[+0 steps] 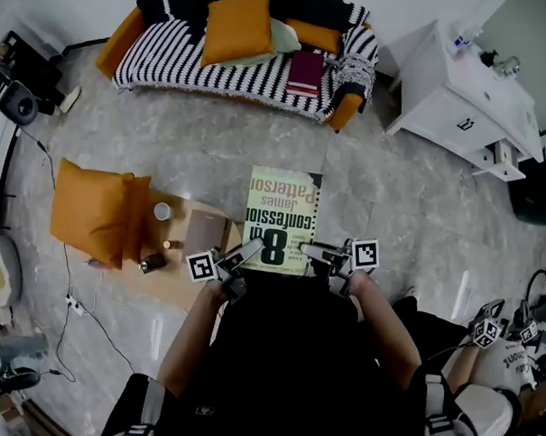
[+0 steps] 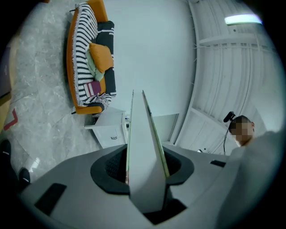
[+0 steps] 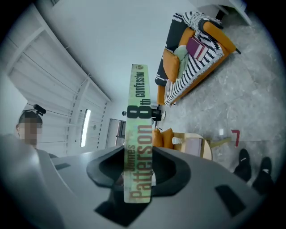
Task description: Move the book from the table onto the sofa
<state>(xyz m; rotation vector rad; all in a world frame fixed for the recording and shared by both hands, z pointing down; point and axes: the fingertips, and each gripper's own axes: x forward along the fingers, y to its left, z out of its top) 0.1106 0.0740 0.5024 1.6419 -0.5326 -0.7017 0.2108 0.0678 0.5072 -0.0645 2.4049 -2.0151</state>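
Observation:
The book (image 1: 282, 220), a pale green paperback with large dark lettering, hangs flat over the floor between my two grippers. My left gripper (image 1: 244, 252) is shut on its near left corner and my right gripper (image 1: 317, 252) on its near right corner. In the left gripper view the book's page edge (image 2: 142, 143) stands between the jaws; in the right gripper view its printed spine (image 3: 138, 134) does. The black-and-white striped sofa (image 1: 243, 67) with orange ends lies ahead across the grey floor. The low wooden table (image 1: 185, 263) is to the left, below the book.
On the sofa lie a maroon book (image 1: 306, 71) and an orange cushion (image 1: 238, 26). A paper cup (image 1: 162, 211) and small items stand on the table, with a big orange cushion (image 1: 97, 212) beside it. A white cabinet (image 1: 464, 94) stands right of the sofa.

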